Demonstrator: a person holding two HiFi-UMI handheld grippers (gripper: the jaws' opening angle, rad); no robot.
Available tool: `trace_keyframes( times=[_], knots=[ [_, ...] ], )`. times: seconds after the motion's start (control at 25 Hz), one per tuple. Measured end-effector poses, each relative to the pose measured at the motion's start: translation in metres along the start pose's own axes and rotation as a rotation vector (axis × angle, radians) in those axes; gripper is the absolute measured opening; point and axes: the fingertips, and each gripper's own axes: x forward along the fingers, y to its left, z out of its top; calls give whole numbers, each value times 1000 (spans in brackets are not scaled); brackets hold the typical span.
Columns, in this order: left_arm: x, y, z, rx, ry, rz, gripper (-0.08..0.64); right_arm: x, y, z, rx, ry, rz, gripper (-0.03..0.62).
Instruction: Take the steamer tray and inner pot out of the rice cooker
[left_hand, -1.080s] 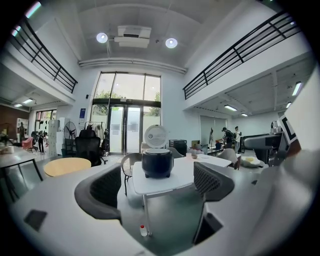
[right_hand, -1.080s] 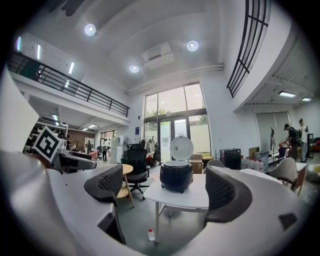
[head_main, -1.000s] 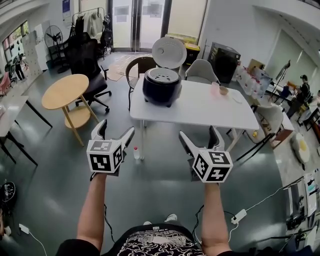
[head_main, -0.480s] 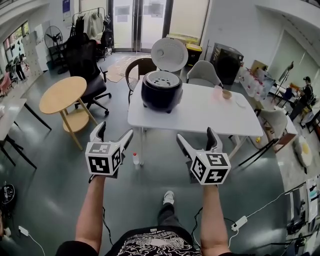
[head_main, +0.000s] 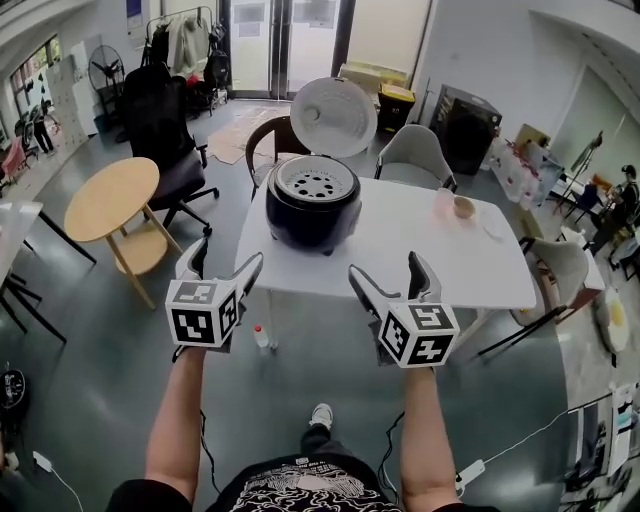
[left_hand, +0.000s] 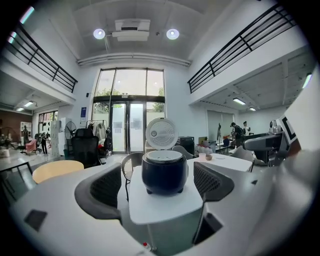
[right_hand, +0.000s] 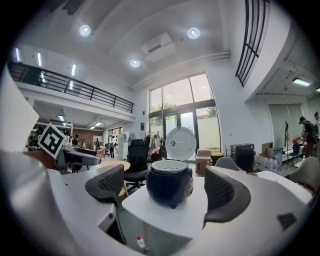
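A dark rice cooker stands near the left end of a white table, its round white lid raised at the back. A pale perforated steamer tray sits in its top; the inner pot is hidden beneath. My left gripper and right gripper are both open and empty, held in the air short of the table's near edge. The cooker shows between the jaws in the left gripper view, and the same cooker in the right gripper view.
A round wooden table and a black office chair stand to the left. Grey chairs sit behind the white table. A small bowl rests at its far right. A small bottle stands on the floor under the table's edge.
The person has walked toward the table; the cooker looms larger and nearer in the head view. Both grippers stay open and level, carried forward together.
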Motion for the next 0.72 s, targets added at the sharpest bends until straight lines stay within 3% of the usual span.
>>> trace_keyframes(
  times=[0.36,0.72],
  knots=[
    [159,-18,44,-16,25,62,439,135,-115,30,-18,23,90,495],
    [224,-25,58,-3,41,108,439,194,-166,29,0,30,145,491]
  ],
)
